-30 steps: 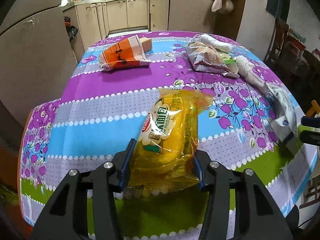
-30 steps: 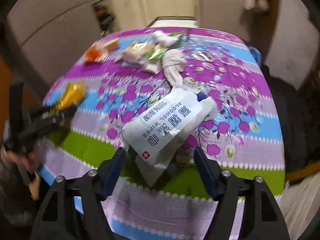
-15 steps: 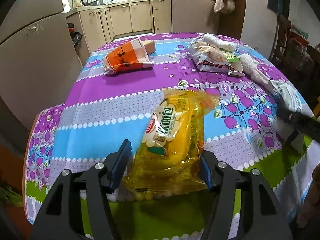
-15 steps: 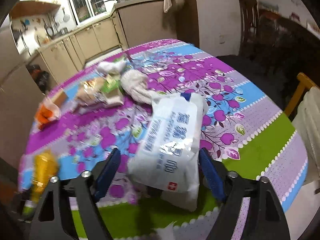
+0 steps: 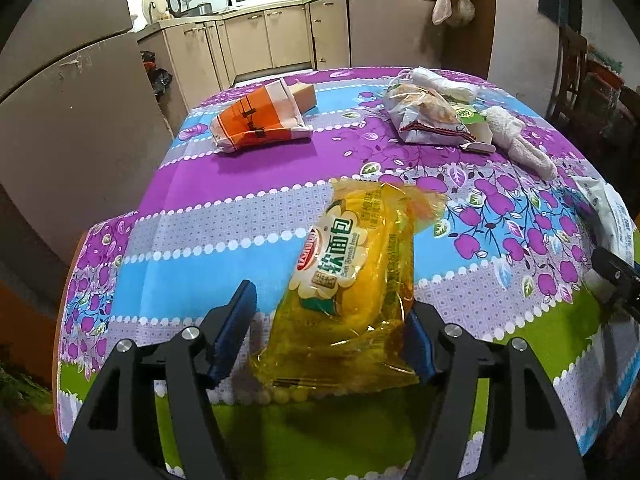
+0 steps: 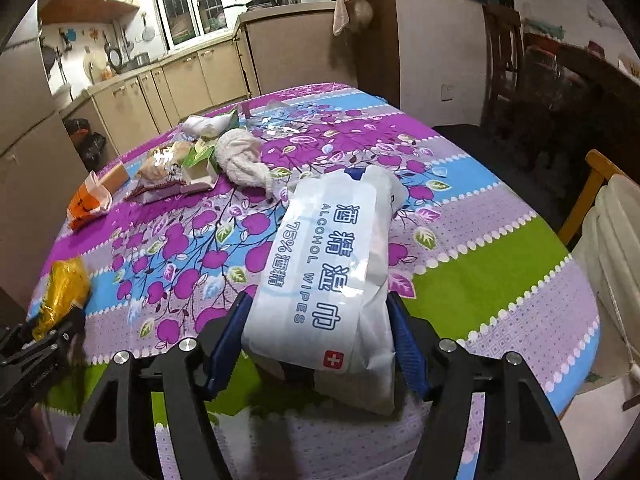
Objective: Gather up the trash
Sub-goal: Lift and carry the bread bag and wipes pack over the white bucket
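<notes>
On the kitchen table (image 5: 248, 184), my left tool (image 5: 330, 334) has just opened beside the yellow bread bag (image 5: 352, 280), while my right tool (image 6: 320, 340), closing on the alcohol wipes pack (image 6: 328, 272) at 12 o'clock, should squeeze mid-pack.

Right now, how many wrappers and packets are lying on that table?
5 visible: yellow bread bag, wipes pack, orange-white bag, snack packet, clear wrapper at the far edge. Others may be hidden.

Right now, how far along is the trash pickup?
Done: nothing visibly binned. In hand: right gripper just closed on alcohol wipes pack; left gripper jaws just opened, yellow bread bag loose between them. Remaining: orange carton, snack wrapper, both on the tablecloth.
</notes>
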Motion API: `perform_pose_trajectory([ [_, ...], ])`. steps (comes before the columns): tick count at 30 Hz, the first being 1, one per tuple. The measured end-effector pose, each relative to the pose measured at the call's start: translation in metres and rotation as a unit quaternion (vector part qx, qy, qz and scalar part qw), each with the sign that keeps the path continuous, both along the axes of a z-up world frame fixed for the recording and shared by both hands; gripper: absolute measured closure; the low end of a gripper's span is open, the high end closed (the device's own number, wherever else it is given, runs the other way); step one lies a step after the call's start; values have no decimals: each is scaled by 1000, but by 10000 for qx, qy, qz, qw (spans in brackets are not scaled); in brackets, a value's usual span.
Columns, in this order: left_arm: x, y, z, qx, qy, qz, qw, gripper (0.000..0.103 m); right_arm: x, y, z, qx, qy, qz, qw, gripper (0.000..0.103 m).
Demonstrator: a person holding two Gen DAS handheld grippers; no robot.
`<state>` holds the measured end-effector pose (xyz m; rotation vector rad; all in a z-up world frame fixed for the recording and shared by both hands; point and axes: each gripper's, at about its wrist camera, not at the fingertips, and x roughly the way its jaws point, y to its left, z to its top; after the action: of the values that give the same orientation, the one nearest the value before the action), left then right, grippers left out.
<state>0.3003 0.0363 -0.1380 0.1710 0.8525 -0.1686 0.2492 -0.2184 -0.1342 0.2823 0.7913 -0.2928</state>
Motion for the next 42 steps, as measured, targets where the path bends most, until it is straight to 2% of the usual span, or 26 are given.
perform_pose_trajectory([
  [3,0,0,0,12,-8,13,10000,38,-2,-1,0,30,-69,26,10000,37],
  [5,-1,-1,1,33,-27,23,10000,39,-4,-2,1,69,-115,72,9999,43],
  [8,-4,-4,2,-70,2,-82,9999,54,-9,-3,3,118,-185,306,9993,48],
  [12,-7,-9,4,46,-55,-74,9999,60,-18,-2,9,164,-239,606,9977,51],
  [16,-10,-10,8,37,-40,-33,10000,62,-28,1,22,132,-312,900,9954,51],
  [23,-18,-15,17,167,-173,-54,9997,62,-41,6,32,267,-354,1109,9928,51],
  [32,-25,-23,27,284,-333,-66,9990,62,-49,1,38,375,-386,1098,9925,51],
  [42,-38,-50,47,397,-587,-302,9970,63,-65,-19,53,445,-499,1001,9927,51],
])
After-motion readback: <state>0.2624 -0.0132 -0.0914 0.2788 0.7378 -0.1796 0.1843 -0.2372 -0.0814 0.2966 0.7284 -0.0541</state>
